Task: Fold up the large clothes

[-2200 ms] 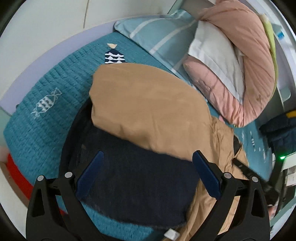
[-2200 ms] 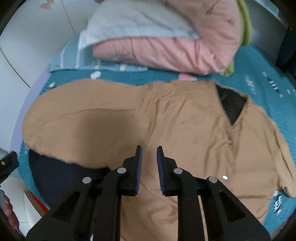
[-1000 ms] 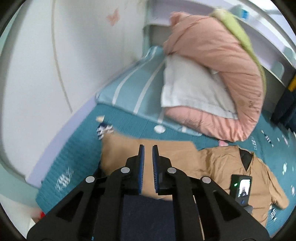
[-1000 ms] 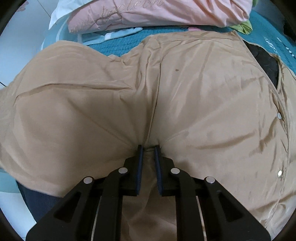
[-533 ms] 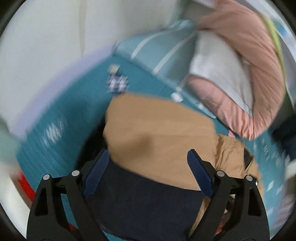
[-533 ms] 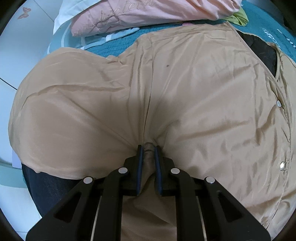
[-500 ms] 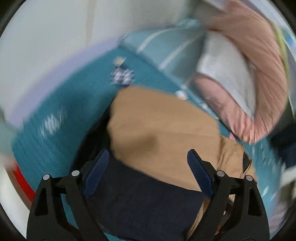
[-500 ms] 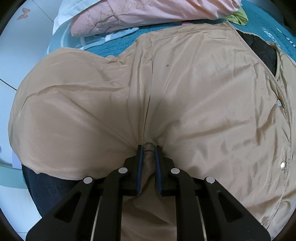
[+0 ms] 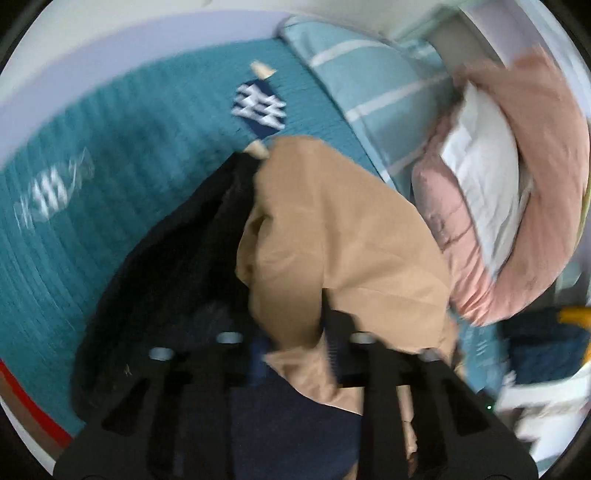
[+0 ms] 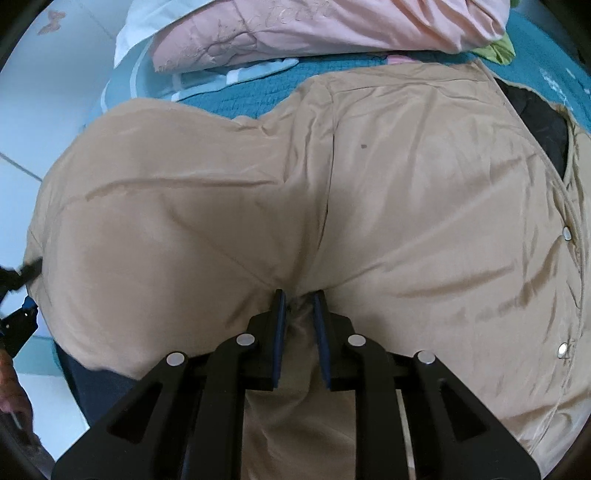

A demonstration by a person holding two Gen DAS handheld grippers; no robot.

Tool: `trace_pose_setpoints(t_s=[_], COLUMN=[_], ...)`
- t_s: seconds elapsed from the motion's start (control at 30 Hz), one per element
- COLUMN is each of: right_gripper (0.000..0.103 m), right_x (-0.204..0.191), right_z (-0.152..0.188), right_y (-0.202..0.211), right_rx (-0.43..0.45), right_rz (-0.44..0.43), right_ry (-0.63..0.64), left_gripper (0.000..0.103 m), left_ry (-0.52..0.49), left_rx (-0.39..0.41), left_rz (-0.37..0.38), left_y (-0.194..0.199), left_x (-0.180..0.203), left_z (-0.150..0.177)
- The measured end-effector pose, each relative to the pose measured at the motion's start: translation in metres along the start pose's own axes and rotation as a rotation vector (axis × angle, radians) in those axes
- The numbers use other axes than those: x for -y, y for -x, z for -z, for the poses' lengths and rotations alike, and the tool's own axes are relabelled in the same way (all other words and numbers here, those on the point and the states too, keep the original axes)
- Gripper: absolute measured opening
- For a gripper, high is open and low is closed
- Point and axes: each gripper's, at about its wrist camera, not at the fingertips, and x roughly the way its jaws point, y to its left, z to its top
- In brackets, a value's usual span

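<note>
The right gripper (image 10: 298, 301) has its blue-padded fingers pinched together on a bunched fold of the tan satin snap-button garment (image 10: 388, 206), which spreads ahead of it over the teal quilted bedspread (image 10: 258, 92). The left gripper (image 9: 295, 343) is closed on a gathered end of the same tan fabric (image 9: 332, 229); cloth fills the narrow gap between its fingers, though this view is blurred. Under the tan garment lies a dark navy garment (image 9: 166, 266), showing beside and below the left gripper. Along the far edge of the bed sit a folded pink quilted duvet (image 10: 332, 26) with a white pillow tucked in it (image 9: 484, 184) and a light blue striped pillow (image 9: 369, 81). Script is stitched on the duvet, too unclear to read.
</note>
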Motion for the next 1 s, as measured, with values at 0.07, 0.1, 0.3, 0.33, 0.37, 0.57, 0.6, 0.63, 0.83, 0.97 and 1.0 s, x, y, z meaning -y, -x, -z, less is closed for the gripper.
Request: trace_pose_setpoints(t_s=[0.07,0.1,0.3,0.33,0.37,0.57,0.6,0.63,0.83,0.97,1.0], right_gripper=[0.012,0.01,0.009,0.006,0.006,0.006,0.006,0.006,0.006,0.006,0.006], right_x=[0.0,-0.001,0.001,0.005,0.006,0.003,0.005,0.006,0.025,0.048,0.055], right_z=[0.0,0.001,-0.003,-0.003,-0.004,-0.004,-0.002,-0.002,0.007,0.01,0.01], right_y=[0.008,0.015,-0.022,-0.028,-0.032,-0.017,-0.012,-0.006,0.045,0.083,0.091], right_rx=[0.008,0.027,-0.105,-0.094,-0.083,-0.088,-0.083,-0.078,0.004,0.078,0.095], right_rz=[-0.055,-0.085,-0.083,-0.086,-0.088,-0.061,-0.075,-0.094,-0.133,-0.134,-0.128], right_ry=[-0.019,-0.022,-0.037,-0.04,-0.029,-0.023,-0.036,-0.047,-0.055,-0.053,-0.052], left_gripper=[0.015,0.014,0.015,0.015,0.015,0.015,0.015,0.015,0.015,0.015,0.015], left_ry=[-0.089,-0.146,-0.229,-0.234,-0.233,-0.344,-0.36,-0.388,-0.499,-0.575,-0.603], left_rx=[0.039,0.08,0.156,0.144,0.137,0.191,0.195,0.207,0.235,0.239,0.237], left_rz=[-0.072,-0.101,-0.074,-0.05,-0.031,-0.111,-0.125,-0.14,-0.184,-0.181,-0.177], left_y=[0.01,0.019,0.054,0.056,0.057,0.064,0.064,0.067,0.068,0.064,0.06], left_x=[0.016,0.026,0.056,0.062,0.066,0.107,0.111,0.117,0.166,0.201,0.215], left_z=[0.003,0.005,0.006,0.006,0.007,0.029,0.032,0.037,0.069,0.093,0.104])
